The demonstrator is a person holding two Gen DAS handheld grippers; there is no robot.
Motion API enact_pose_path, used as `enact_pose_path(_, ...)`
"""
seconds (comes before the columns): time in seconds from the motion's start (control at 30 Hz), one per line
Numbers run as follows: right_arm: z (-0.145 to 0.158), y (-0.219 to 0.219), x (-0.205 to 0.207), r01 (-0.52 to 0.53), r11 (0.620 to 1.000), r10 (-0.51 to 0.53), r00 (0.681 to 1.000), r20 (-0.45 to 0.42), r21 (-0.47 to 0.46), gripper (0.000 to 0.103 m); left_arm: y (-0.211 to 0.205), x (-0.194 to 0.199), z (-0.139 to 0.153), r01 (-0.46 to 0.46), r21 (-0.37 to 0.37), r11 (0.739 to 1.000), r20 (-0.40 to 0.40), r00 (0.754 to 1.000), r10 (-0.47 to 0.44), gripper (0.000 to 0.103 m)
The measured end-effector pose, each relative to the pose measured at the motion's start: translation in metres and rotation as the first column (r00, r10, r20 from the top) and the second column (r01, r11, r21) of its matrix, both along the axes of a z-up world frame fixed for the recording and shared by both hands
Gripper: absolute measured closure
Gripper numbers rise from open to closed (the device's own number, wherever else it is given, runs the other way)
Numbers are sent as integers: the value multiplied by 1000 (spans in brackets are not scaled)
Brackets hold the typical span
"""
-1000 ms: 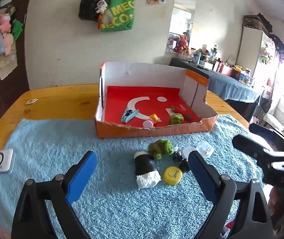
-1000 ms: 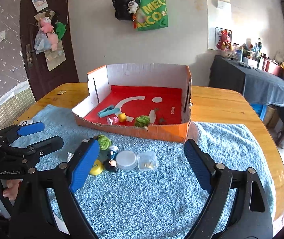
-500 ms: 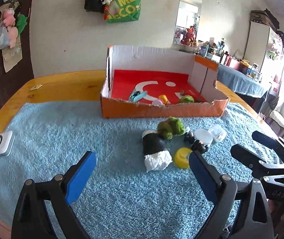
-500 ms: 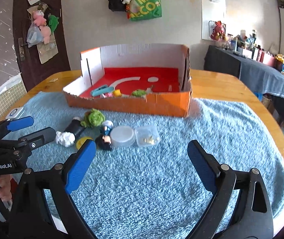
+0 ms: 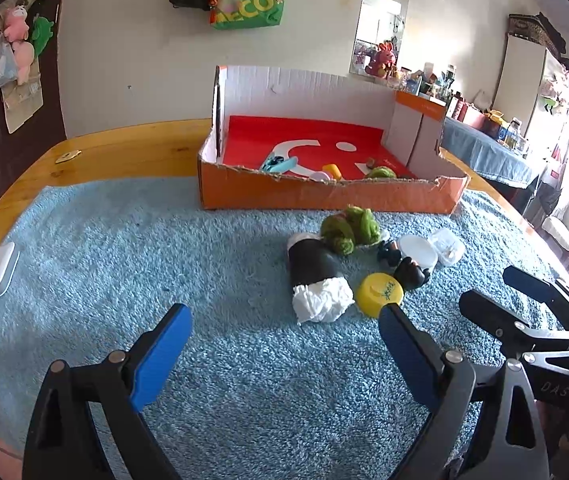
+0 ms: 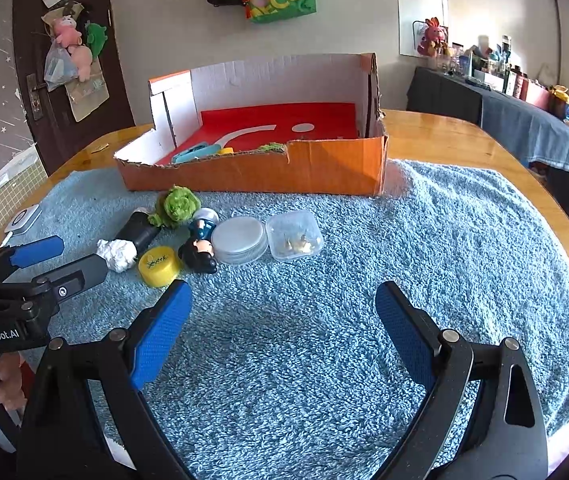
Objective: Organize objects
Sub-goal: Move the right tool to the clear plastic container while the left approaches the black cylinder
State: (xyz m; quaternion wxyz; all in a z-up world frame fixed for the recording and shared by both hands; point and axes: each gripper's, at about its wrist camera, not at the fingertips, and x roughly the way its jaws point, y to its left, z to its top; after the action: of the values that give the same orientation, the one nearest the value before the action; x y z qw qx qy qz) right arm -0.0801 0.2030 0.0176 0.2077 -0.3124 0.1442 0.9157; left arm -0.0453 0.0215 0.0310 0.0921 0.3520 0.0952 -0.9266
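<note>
Hovering both my left gripper (image 5: 284, 356) and right gripper (image 6: 280, 332) wide apart, holding nothing; I'm eyeing the yellow cap (image 5: 380, 294) lying beside the white wad (image 5: 322, 299), so coming straight down is probably safest.

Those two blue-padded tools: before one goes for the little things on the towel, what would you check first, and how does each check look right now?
1. Left tool open and holding nothing: ok.
2. Right tool open and holding nothing: ok.
3. Yellow plastic bottle cap free to grab: not ok, the small dark-haired figurine touches it.
4. Clear square plastic box lid shut: cannot tell.
5. Orange cardboard box has bare red floor left: ok.
6. The two tools apart from each other: ok.
</note>
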Motion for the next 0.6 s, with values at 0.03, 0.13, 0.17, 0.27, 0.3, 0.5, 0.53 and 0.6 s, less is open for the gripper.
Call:
enact_pose_path(0.03,-1,0,0,1,1000,-1,1000,2,1,9,0,0,-1,0,0,1000,2,1000,0,7)
enact_pose_path(0.13,-2,2,0,4,1000,-4,1000,3,-3,9,0,-1,-2,0,1,1000,7,1000,0,7)
enact_pose_path(0.17,-2,2,0,4,1000,-4,1000,5,-4,9,0,-1,-2,-1,2,1000,8,1000,1,7)
enact_pose_path(0.27,-3,4,-1,7,1000,-7,1000,8,-8,9,-1,-3,-2,0,4,1000,11,1000,0,7)
enact_pose_path(0.3,-3,4,-1,7,1000,-7,1000,10,-8,9,-2,-4,-2,-2,4,1000,12,1000,2,7)
enact_pose_path(0.5,-3,8,-5,0,1000,1,1000,29,-5,9,-5,-12,-3,-6,2,1000,37,999,6,7)
enact_pose_path(0.53,-3,9,-6,-2,1000,2,999,35,-3,9,-5,-14,-3,-3,1,1000,45,999,3,7)
enact_pose_path(0.6,-2,12,-9,-2,1000,2,999,51,2,9,-5,-18,-3,2,-7,1000,57,998,-2,7)
